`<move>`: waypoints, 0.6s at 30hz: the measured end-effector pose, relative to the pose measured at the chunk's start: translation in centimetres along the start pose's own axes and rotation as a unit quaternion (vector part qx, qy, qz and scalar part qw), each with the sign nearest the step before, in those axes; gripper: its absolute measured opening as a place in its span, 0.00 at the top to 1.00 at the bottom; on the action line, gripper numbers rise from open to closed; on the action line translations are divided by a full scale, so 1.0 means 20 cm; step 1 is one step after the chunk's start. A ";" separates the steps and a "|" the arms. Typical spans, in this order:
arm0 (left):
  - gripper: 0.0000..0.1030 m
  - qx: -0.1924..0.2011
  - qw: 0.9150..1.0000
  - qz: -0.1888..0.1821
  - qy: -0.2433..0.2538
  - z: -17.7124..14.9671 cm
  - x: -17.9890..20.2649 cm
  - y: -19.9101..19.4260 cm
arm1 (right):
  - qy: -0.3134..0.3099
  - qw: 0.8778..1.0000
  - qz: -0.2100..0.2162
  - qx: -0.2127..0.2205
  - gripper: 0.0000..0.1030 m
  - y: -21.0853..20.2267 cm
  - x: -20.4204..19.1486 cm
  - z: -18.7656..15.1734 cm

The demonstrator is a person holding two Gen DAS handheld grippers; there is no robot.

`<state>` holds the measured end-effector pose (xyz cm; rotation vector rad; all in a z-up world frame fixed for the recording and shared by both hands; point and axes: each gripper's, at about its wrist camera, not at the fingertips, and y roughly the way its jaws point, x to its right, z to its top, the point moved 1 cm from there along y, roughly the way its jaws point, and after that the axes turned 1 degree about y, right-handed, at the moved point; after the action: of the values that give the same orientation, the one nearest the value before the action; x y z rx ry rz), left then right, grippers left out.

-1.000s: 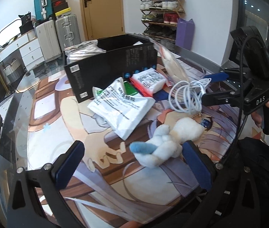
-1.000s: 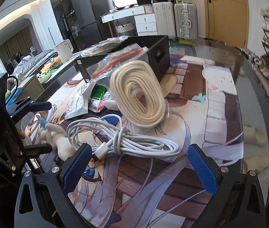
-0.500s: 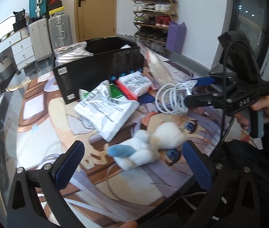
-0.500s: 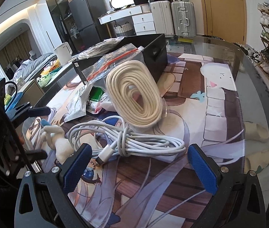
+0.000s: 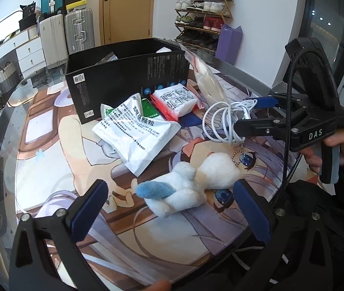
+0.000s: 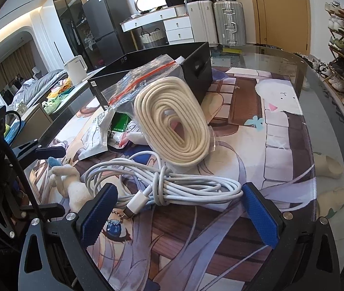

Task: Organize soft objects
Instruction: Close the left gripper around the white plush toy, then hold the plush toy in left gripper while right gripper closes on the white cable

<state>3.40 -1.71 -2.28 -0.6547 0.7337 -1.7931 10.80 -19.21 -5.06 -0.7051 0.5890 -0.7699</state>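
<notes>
The left gripper [image 5: 169, 206] has eased nearer the plush toy [image 5: 191, 184], jaws spread, empty. The toy's long axis runs 8 to 2 o'clock, blue tail toward 8. The right gripper [image 6: 179, 208], gaping, straddles the white cable [image 6: 167, 189].

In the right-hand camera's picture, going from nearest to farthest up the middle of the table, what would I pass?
White charging cable → coil of cream rope in a zip bag → black box → silver suitcase by the far wall.
</notes>
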 end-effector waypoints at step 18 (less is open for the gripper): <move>0.49 0.002 0.999 -0.041 -0.001 -0.02 -0.01 -0.01 | 0.004 1.000 0.008 0.014 0.10 -0.03 0.01 -0.02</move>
<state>3.11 -1.34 -2.48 -0.6914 0.7106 -1.8676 10.39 -19.70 -4.88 -0.6720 0.5888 -0.7649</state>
